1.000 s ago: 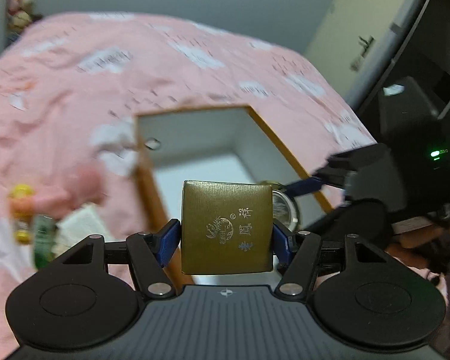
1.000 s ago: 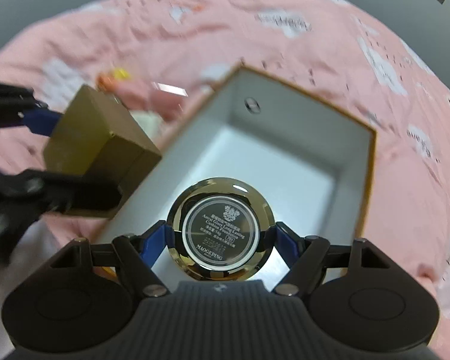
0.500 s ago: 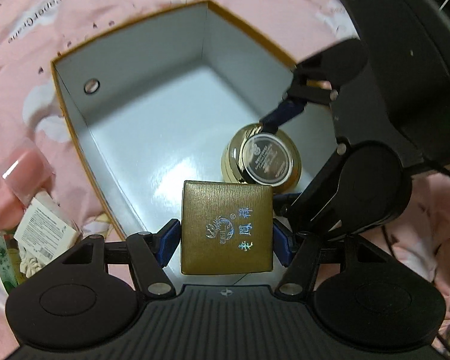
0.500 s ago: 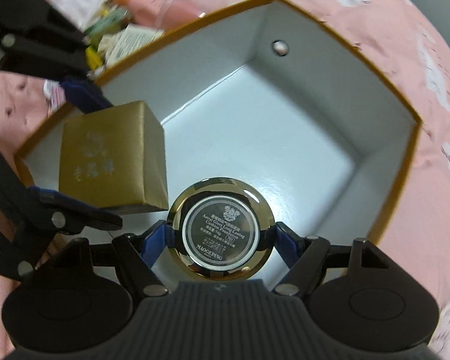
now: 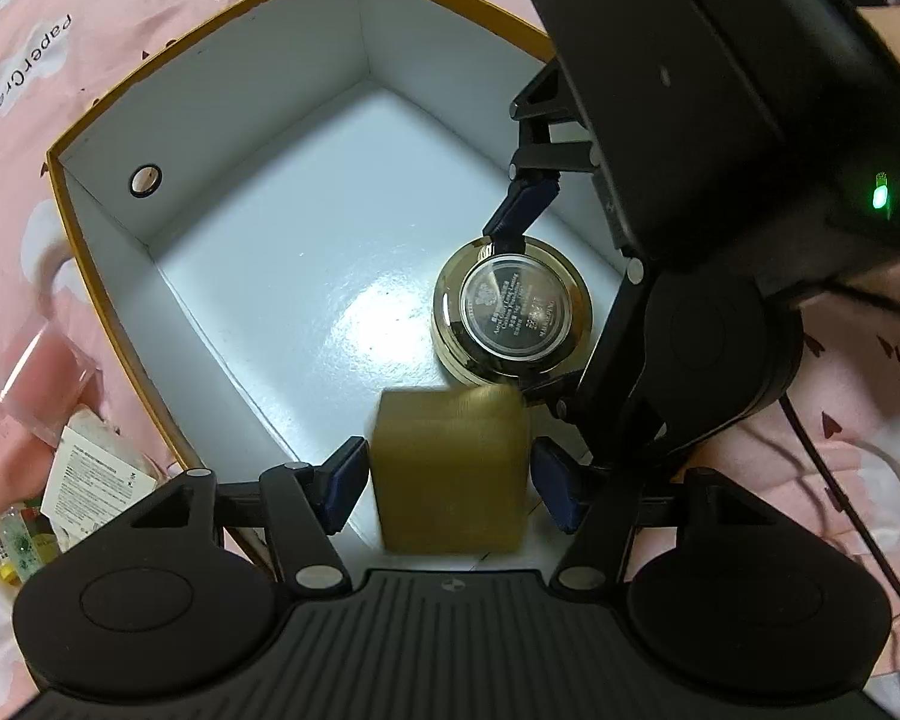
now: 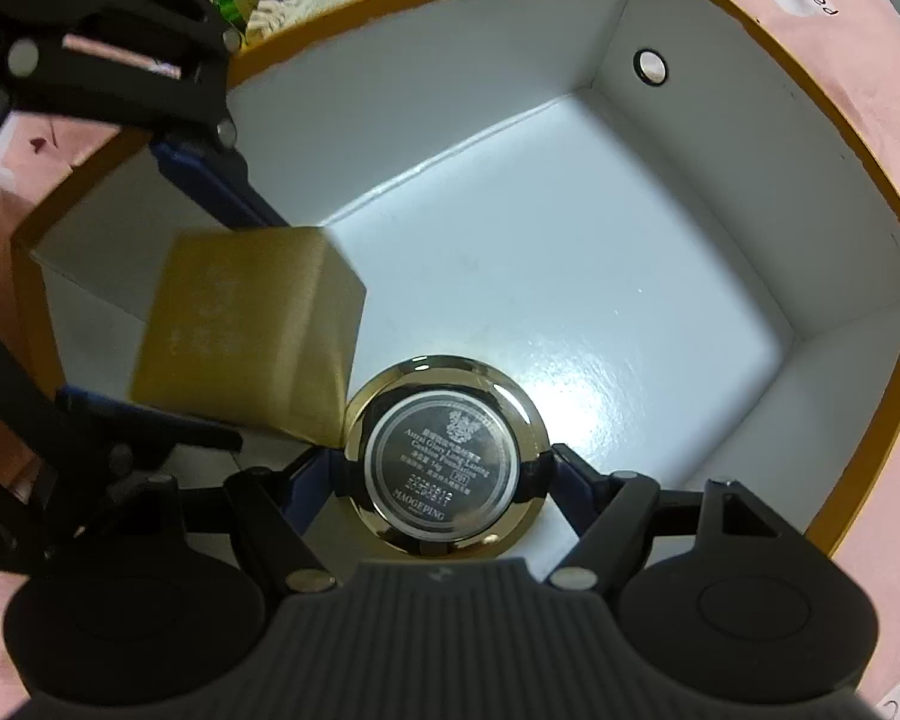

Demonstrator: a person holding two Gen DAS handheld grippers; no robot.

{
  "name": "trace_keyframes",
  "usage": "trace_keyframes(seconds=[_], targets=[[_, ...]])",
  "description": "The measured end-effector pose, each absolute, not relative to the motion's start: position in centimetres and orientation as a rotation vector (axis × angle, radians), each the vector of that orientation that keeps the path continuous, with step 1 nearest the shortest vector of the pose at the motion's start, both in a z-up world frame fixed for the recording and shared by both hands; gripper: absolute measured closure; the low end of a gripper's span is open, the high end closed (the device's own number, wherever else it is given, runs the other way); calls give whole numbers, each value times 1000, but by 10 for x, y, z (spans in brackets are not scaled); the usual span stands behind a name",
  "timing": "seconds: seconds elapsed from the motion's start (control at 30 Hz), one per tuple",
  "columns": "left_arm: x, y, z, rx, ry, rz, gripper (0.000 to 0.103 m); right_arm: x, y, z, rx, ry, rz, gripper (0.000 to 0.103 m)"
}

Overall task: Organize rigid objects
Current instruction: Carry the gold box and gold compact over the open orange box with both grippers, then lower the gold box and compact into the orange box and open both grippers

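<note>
A white-lined storage box (image 5: 240, 120) with an orange rim lies open on a pink bedspread. My left gripper (image 5: 449, 471) hangs over its near corner. A gold cube box (image 5: 450, 468) sits between the blue pads, blurred, with a thin gap on each side. My right gripper (image 6: 443, 462) points down into the storage box (image 6: 450, 90) and is shut on a round gold compact (image 6: 447, 468) with a dark printed face. The compact (image 5: 513, 306) is low over the white floor, right beside the gold cube box (image 6: 246, 330). Whether either touches the floor is unclear.
Left of the storage box lies a heap of small items: a pink bottle (image 5: 36, 378), a white printed carton (image 5: 96, 480) and a small green bottle (image 5: 18, 546). A black cable (image 5: 840, 480) runs across the bedspread on the right. A round stud (image 5: 145, 180) is set in the box's wall.
Both grippers have come down from above the bed into the storage box. The gold cube box, gripped and sharp before, now looks smaller and blurred between the left pads.
</note>
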State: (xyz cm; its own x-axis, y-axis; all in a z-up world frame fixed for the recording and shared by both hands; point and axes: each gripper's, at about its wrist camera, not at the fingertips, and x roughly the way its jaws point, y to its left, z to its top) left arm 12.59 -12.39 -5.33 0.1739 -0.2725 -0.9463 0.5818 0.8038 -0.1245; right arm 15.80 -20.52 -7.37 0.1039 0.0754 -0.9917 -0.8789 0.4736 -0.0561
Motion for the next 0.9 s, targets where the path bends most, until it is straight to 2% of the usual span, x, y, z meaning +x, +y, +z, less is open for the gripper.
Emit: trace_keyframes(seconds=[0.23,0.6,0.9], targets=[[134,-117,-43,209,1243,-619,26,153,-201,-74,-831,1272,824,28],[127,-40,9,-179,1083,-524,29,147,-185,-79,-793,1292,791,28],[132,-3,3,-253,1070,-397,29,149,-166,-84,-721,1346,794,28]])
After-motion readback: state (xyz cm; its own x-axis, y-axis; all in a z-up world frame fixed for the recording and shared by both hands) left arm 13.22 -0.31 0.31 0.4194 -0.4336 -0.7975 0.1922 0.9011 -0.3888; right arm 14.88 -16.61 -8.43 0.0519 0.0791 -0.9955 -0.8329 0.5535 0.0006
